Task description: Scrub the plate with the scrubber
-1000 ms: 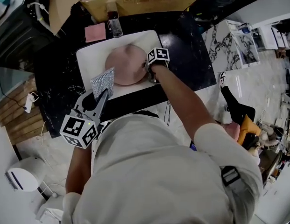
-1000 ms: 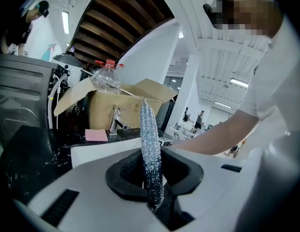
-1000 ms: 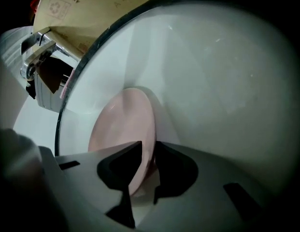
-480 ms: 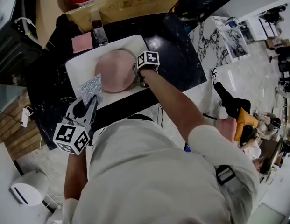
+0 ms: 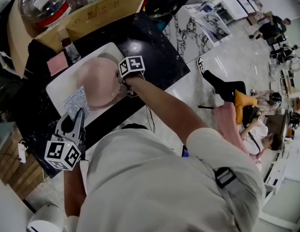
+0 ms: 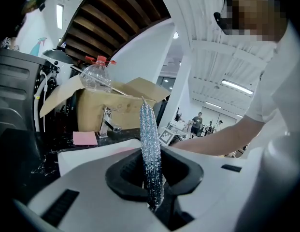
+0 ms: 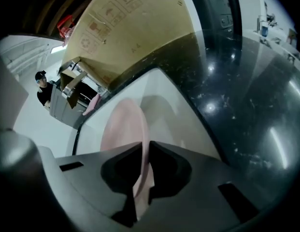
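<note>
1. Right hand-held gripper (image 7: 141,175): jaws pinched on the near rim of the pink plate (image 5: 97,81), which sits in the white tray (image 5: 57,88).
2. Left hand-held gripper (image 6: 152,187): clamped on the silver scrubber (image 6: 150,144), held edge-up over the tray's near-left part, just beside the plate.
3. Pink pad (image 5: 57,63) lies by the tray's far-left corner; the cardboard box (image 5: 101,8) walls off the far side.
4. Black tabletop (image 5: 157,50) is bare right of the tray; its near edge runs just below the tray.

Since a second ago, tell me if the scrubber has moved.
No. The scrubber still hangs over the white tray's near-left corner beside the plate, as it did then; only the head camera swung.
</note>
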`<state>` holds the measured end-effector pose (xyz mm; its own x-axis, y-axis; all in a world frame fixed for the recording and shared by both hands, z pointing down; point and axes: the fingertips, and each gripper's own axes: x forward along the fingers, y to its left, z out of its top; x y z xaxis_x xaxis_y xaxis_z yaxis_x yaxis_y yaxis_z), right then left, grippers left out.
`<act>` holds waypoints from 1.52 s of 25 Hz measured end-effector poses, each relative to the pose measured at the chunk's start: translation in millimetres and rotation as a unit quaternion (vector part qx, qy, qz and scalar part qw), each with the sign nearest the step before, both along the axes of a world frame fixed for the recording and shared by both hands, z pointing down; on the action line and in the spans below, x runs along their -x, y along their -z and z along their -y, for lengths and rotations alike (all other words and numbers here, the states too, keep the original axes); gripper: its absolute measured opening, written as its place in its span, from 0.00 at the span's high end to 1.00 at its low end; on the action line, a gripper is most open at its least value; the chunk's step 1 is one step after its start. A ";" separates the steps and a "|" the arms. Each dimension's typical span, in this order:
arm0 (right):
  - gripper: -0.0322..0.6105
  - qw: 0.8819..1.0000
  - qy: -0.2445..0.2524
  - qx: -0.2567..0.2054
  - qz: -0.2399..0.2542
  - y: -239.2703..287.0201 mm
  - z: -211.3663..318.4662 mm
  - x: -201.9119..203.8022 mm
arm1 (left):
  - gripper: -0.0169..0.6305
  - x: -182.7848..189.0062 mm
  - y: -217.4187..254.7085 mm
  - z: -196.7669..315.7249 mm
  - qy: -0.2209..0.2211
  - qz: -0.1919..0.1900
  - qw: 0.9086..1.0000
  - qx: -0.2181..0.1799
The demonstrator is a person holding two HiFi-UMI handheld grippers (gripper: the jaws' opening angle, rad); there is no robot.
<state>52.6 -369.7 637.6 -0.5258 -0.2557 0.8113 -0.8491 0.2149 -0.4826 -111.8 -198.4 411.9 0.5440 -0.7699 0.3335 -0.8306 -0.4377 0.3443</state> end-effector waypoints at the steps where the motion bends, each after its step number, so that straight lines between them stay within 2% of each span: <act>1: 0.92 1.000 0.002 -0.004 0.004 5.7 -2.7 0.7 | 0.87 -1.4 0.3 0.3 -0.003 -0.001 1.000 -0.001; 8: 0.91 0.999 0.010 -0.030 0.036 48.8 -19.6 -9.1 | 0.87 -23.8 7.1 7.2 -0.027 -0.003 1.000 -0.005; 15: 0.91 0.997 0.017 -0.055 0.045 80.5 -34.0 -23.1 | 0.87 -37.6 -1.4 21.1 -0.042 0.001 0.999 0.007; 33: 0.92 0.990 0.031 -0.078 0.109 115.9 -68.9 -6.2 | 0.87 -99.0 -59.2 69.8 -0.087 0.017 0.991 0.101; 38: 0.91 0.989 0.038 -0.090 0.114 121.0 -72.1 -7.0 | 0.87 -105.3 -65.7 80.1 -0.086 -0.005 0.987 0.132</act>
<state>59.7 -297.6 516.6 -0.7128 -0.3372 0.6149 -0.7009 0.3735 -0.6076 -6.5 -278.5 477.6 0.6632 -0.5524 0.5050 -0.7480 -0.4658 0.4728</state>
